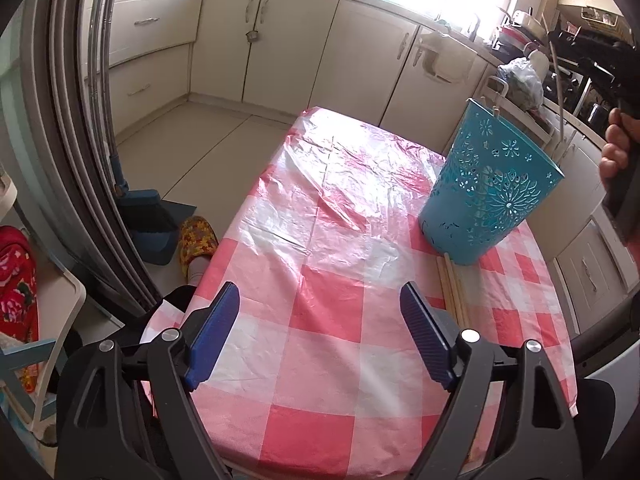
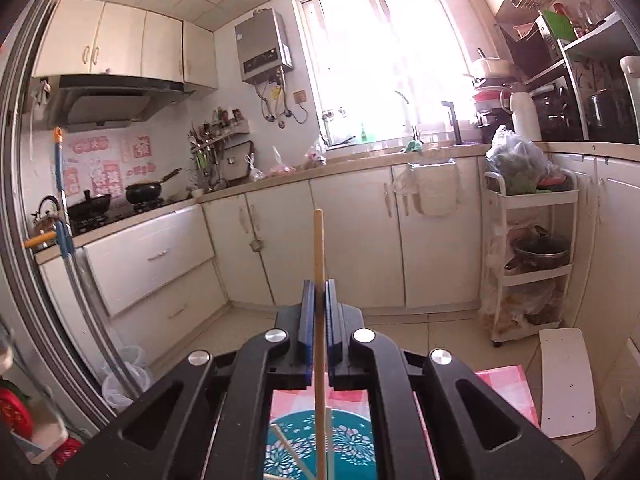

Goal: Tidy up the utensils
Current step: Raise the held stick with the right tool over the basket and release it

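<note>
A teal cut-out holder (image 1: pixel 490 192) stands at the right of the pink checked table (image 1: pixel 320 352) in the left wrist view, with thin sticks (image 1: pixel 558 92) rising from it. Several wooden chopsticks (image 1: pixel 454 292) lie flat on the cloth just in front of the holder. My left gripper (image 1: pixel 318 332) hangs open above the near part of the table, nothing between its blue pads. My right gripper (image 2: pixel 319 300) is shut on one wooden chopstick (image 2: pixel 318 248), held upright. Straight below it is the holder (image 2: pixel 320 448), with more chopsticks inside.
Cream cabinets (image 2: pixel 352 236) and a counter run along the far walls under a bright window. A white trolley (image 2: pixel 532 256) with a pot stands at the right. A hand on a dark grip (image 1: pixel 618 148) shows at the right edge. A foot in a slipper (image 1: pixel 196 240) and a dustpan (image 1: pixel 156 224) are left of the table.
</note>
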